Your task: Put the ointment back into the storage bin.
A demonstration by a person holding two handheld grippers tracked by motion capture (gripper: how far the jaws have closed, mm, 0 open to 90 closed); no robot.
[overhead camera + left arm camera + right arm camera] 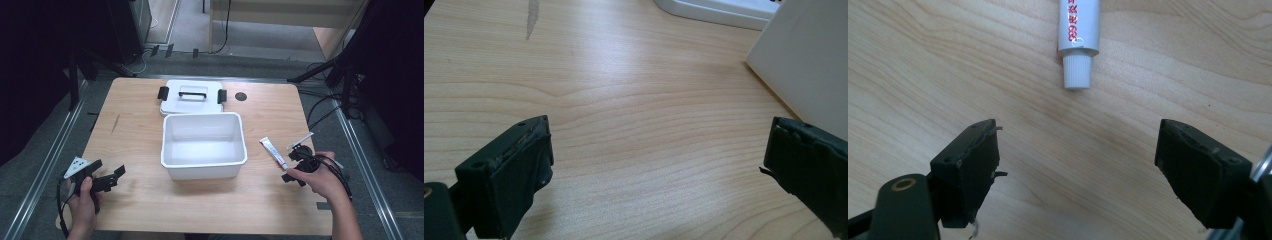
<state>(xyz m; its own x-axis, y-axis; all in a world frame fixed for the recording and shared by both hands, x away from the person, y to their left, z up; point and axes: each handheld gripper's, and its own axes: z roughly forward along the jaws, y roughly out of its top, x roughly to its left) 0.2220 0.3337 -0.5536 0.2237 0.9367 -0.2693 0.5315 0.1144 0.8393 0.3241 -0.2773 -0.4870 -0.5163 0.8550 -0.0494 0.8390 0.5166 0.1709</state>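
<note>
Tube [1077, 35] on table, cap toward open right tool [1075, 165], just ahead

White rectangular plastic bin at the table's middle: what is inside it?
The white rectangular plastic bin shows a bare white floor in the high view. Its near wall hides the strip of floor just behind it.

White bin [204, 170] sits open mid-table [135, 195]; its lid [172, 107], black-handled with a black clip at each end, lies flat touching the bin's far wall; small dark disc [241, 96], possibly a hole, right of lid; pale streak [115, 123] left of bin.
</note>
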